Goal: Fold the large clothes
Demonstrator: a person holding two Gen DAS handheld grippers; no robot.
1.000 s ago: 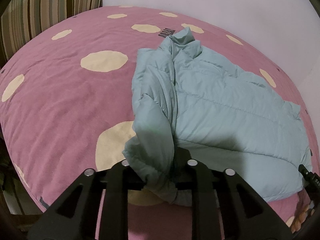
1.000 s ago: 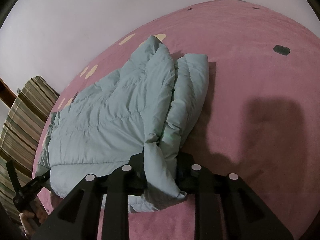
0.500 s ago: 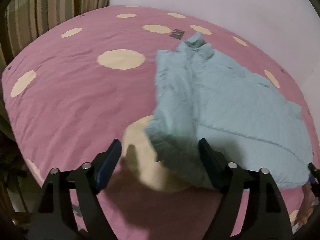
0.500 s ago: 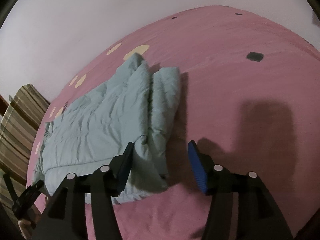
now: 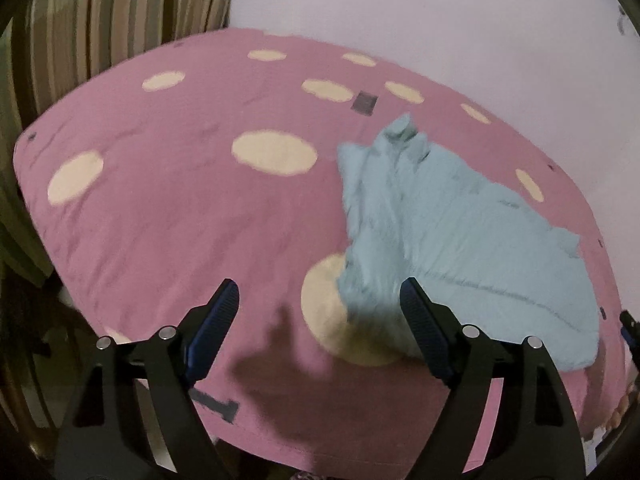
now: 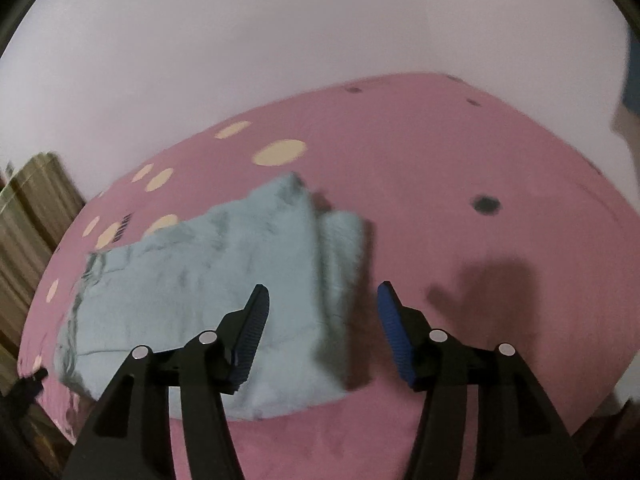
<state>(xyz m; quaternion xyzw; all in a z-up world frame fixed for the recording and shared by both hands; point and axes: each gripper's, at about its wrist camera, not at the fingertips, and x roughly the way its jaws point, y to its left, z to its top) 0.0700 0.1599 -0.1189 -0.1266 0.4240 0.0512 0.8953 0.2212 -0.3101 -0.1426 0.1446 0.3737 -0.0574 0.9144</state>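
Note:
A light blue puffer jacket [image 5: 460,232] lies folded on a pink bed cover [image 5: 160,220] with cream dots. In the left wrist view my left gripper [image 5: 319,283] hangs open above the bed, its right finger over the jacket's near corner, nothing between the pads. In the right wrist view the same jacket [image 6: 208,280] lies left of centre on the cover [image 6: 440,200], its folded sleeve along the right side. Above that edge my right gripper [image 6: 323,288] is raised off the cloth. Its jaws are closing a little and stand apart, holding nothing.
A striped fabric panel [image 5: 120,20] stands behind the bed's far left side, and a pale wall [image 5: 440,20] runs behind it. A small grey patch [image 5: 365,103] and a dark spot [image 6: 486,205] mark the cover. The bed's front edge is just below both grippers.
Both grippers were shut on the jacket's near corners, then let go and opened. Both have risen and drawn back, so the jacket now lies flat and looks smaller.

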